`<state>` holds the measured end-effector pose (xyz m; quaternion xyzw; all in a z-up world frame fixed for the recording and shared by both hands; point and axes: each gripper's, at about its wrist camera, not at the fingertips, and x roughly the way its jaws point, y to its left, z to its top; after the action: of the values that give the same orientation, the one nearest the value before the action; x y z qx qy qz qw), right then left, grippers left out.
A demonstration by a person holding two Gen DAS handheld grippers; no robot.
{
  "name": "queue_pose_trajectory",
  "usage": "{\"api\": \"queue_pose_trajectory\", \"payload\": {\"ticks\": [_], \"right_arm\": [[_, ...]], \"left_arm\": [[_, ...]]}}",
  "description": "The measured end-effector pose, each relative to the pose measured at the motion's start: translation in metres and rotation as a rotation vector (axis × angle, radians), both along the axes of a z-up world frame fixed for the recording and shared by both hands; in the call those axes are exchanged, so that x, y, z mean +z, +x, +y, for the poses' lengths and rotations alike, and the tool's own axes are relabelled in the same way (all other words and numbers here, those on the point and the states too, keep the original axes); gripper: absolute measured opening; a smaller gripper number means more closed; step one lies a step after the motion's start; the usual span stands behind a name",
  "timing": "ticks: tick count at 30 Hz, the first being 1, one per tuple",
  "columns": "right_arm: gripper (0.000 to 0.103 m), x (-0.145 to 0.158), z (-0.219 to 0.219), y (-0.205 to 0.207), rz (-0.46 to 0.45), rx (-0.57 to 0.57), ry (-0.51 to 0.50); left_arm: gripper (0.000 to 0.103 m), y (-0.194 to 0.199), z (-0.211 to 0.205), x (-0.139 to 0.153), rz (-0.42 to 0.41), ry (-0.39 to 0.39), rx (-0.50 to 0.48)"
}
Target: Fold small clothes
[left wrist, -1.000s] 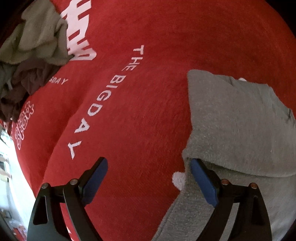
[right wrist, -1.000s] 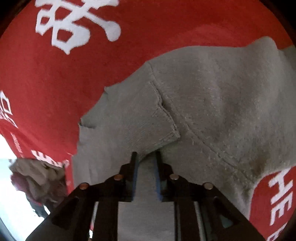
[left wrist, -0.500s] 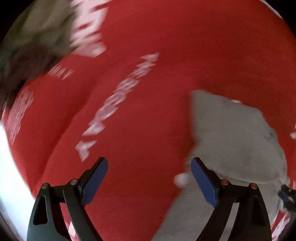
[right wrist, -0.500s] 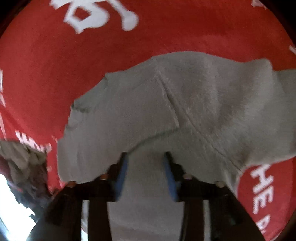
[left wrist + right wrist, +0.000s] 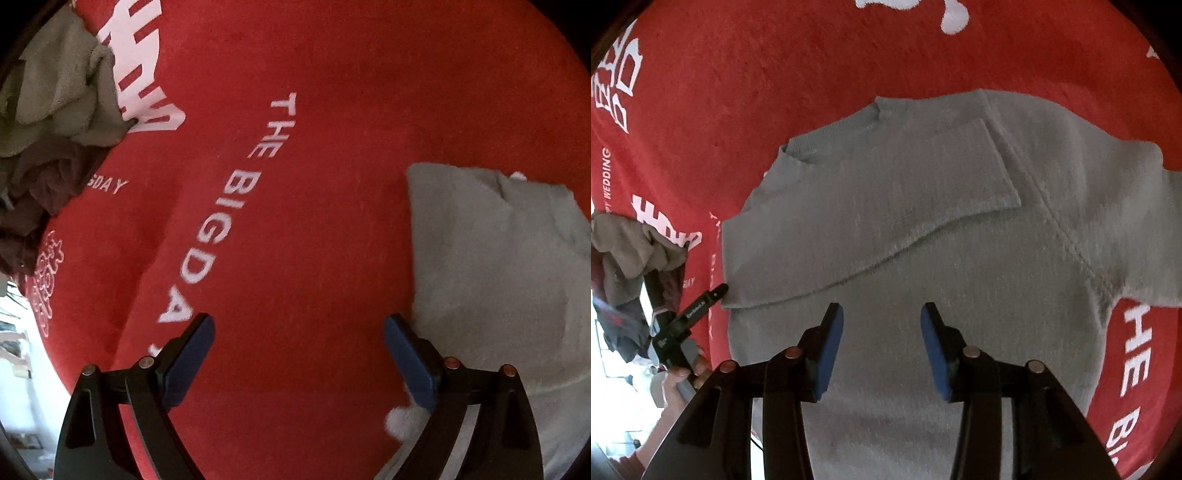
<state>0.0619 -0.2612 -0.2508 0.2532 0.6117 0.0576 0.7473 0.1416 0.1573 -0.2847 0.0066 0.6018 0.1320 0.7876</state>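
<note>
A small grey knit sweater [image 5: 923, 229] lies flat on a red cloth, one sleeve [image 5: 886, 236] folded across its body. My right gripper [image 5: 882, 341] is open and empty, held above the sweater's lower body. My left gripper [image 5: 299, 354] is open and empty over the red cloth, its right finger at the sweater's left edge [image 5: 491, 280]. The left gripper also shows in the right wrist view [image 5: 701, 306], beside the sweater's left side.
The red cloth [image 5: 314, 129] with white lettering covers the surface. A pile of crumpled olive and dark clothes [image 5: 48, 122] sits at the far left, also seen in the right wrist view [image 5: 631, 258]. The cloth's edge falls off at the lower left [image 5: 44, 325].
My right gripper has opened, let go of the sleeve and pulled back from it. The sleeve now lies folded across the sweater. My left gripper shifted a little and stayed open.
</note>
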Motion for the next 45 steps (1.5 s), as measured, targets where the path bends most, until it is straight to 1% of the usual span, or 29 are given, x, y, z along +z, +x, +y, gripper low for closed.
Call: {"api": "queue_pose_trajectory", "payload": {"ticks": [3,4,5,7,10,14,18,19,20,21,26,32,35,38,45], "right_arm": [[0.048,0.0,-0.002,-0.006,0.013,-0.012,0.01],[0.051,0.002,-0.002,-0.007,0.013,-0.016,0.012],[0.058,0.004,-0.004,-0.011,0.012,-0.017,0.013],[0.061,0.008,-0.006,-0.017,0.01,-0.015,0.014],[0.061,0.012,-0.009,-0.027,0.02,-0.011,0.02],[0.061,0.013,-0.017,-0.044,0.037,-0.017,0.028],[0.061,0.013,-0.03,-0.062,0.049,-0.036,0.036],[0.063,0.012,-0.034,-0.067,0.054,-0.042,0.04],[0.066,0.011,-0.037,-0.071,0.057,-0.047,0.041],[0.066,0.011,-0.041,-0.075,0.058,-0.051,0.042],[0.066,0.01,-0.06,-0.094,0.066,-0.069,0.055],[0.066,0.011,-0.073,-0.107,0.086,-0.045,0.05],[0.066,0.012,-0.077,-0.108,0.092,-0.024,0.036],[0.066,0.015,-0.081,-0.108,0.084,-0.029,0.036],[0.066,0.018,-0.079,-0.105,0.071,-0.04,0.053]], "left_arm": [[0.094,-0.01,-0.004,0.006,0.026,-0.031,-0.017],[0.094,-0.014,-0.01,0.009,0.035,-0.026,-0.029],[0.094,-0.02,-0.017,0.012,0.044,-0.02,-0.043],[0.094,-0.031,-0.034,0.017,0.073,-0.047,-0.083],[0.094,-0.045,-0.06,0.023,0.104,-0.057,-0.131],[0.094,-0.066,-0.106,0.027,0.142,-0.055,-0.214],[0.094,-0.08,-0.143,0.025,0.186,-0.081,-0.264],[0.094,-0.082,-0.151,0.025,0.193,-0.084,-0.275],[0.094,-0.085,-0.157,0.025,0.199,-0.084,-0.282],[0.094,-0.088,-0.164,0.024,0.204,-0.084,-0.286],[0.094,-0.107,-0.195,0.026,0.246,-0.098,-0.304],[0.094,-0.131,-0.232,0.037,0.268,-0.121,-0.345],[0.094,-0.14,-0.244,0.04,0.28,-0.143,-0.353],[0.094,-0.144,-0.251,0.043,0.284,-0.16,-0.353],[0.094,-0.15,-0.262,0.051,0.281,-0.167,-0.36]]}}
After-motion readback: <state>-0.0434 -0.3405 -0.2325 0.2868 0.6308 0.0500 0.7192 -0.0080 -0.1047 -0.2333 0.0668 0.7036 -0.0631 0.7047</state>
